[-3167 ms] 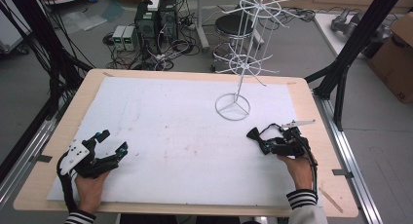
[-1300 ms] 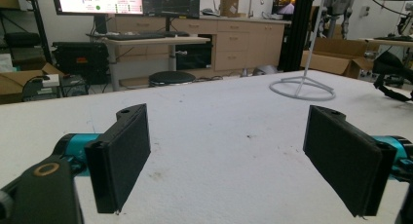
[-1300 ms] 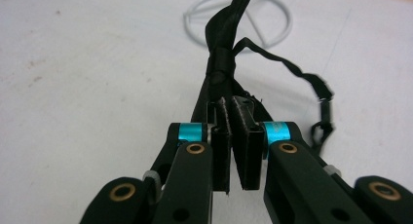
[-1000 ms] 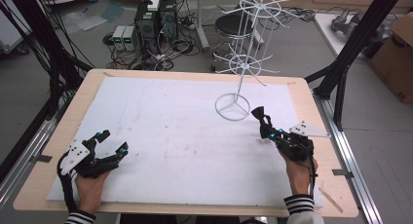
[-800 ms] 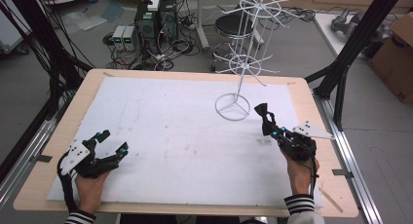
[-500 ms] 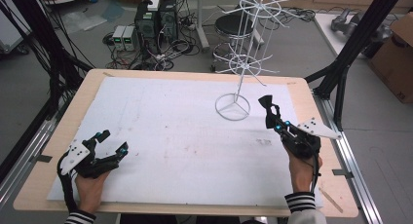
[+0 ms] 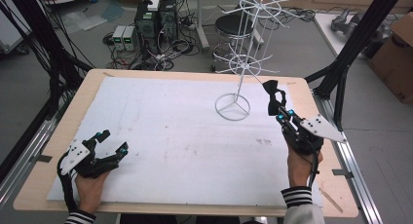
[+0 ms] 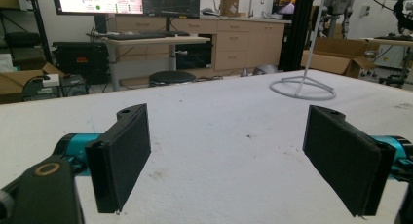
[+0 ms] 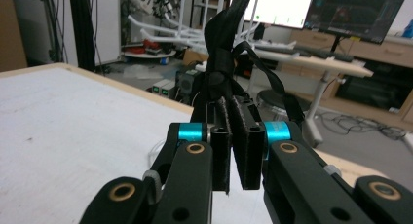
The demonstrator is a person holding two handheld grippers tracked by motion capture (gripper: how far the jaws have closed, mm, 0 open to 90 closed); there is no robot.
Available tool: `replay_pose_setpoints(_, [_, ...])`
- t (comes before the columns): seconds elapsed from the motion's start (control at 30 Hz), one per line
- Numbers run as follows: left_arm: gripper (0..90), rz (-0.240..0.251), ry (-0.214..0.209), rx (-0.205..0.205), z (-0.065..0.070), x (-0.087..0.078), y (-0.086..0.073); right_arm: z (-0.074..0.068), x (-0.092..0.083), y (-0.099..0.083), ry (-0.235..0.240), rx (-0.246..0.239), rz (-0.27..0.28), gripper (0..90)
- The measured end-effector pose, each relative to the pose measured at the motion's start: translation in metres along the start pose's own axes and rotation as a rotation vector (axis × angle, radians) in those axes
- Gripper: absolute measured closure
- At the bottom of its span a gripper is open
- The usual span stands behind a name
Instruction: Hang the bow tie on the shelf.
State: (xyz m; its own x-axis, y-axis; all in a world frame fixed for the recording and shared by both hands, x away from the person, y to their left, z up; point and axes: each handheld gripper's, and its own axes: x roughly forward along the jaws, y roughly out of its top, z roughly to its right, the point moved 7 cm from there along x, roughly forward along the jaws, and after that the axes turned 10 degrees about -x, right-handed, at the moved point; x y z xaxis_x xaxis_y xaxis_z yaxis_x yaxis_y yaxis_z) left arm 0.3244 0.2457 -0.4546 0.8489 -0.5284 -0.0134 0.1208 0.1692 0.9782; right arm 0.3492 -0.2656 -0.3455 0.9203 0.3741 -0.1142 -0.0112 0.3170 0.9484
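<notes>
A black bow tie with a thin strap sticks up from my right gripper, which is shut on it above the table's right side. It hangs close to a lower arm of the white wire display rack, just right of the rack's ring base. In the right gripper view the bow tie rises from the closed right gripper, its strap looping to the right. My left gripper rests open at the front left; the left gripper has bare mat between its pads.
A white mat covers most of the wooden table. Black frame posts stand at both sides. Behind the table are a stool, computers and cables on the floor; a cardboard box sits far right.
My right gripper has risen off the mat with the bow tie and swung it up and back toward the rack's lower arms. The left gripper has stayed still.
</notes>
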Motion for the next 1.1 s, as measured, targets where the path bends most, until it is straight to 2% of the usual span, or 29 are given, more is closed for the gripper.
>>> replay_pose_setpoints(0.17, [17.9, -0.001, 0.000, 0.000, 0.000, 0.000, 0.000, -0.001, 0.002, 0.005, -0.009, -0.004, 0.012, 86.1])
replay_pose_setpoints(0.4, [17.9, 0.000, -0.001, 0.000, 0.000, 0.000, 0.000, -0.004, 0.008, 0.011, 0.003, -0.013, 0.016, 86.0])
replay_pose_setpoints(0.77, [17.9, 0.002, -0.001, -0.003, 0.000, 0.000, 0.000, -0.007, 0.026, 0.027, 0.006, -0.032, 0.021, 86.1])
replay_pose_setpoints(1.1, [17.9, 0.001, -0.002, -0.003, 0.000, 0.000, 0.000, -0.014, 0.044, 0.028, 0.036, -0.035, -0.010, 86.0])
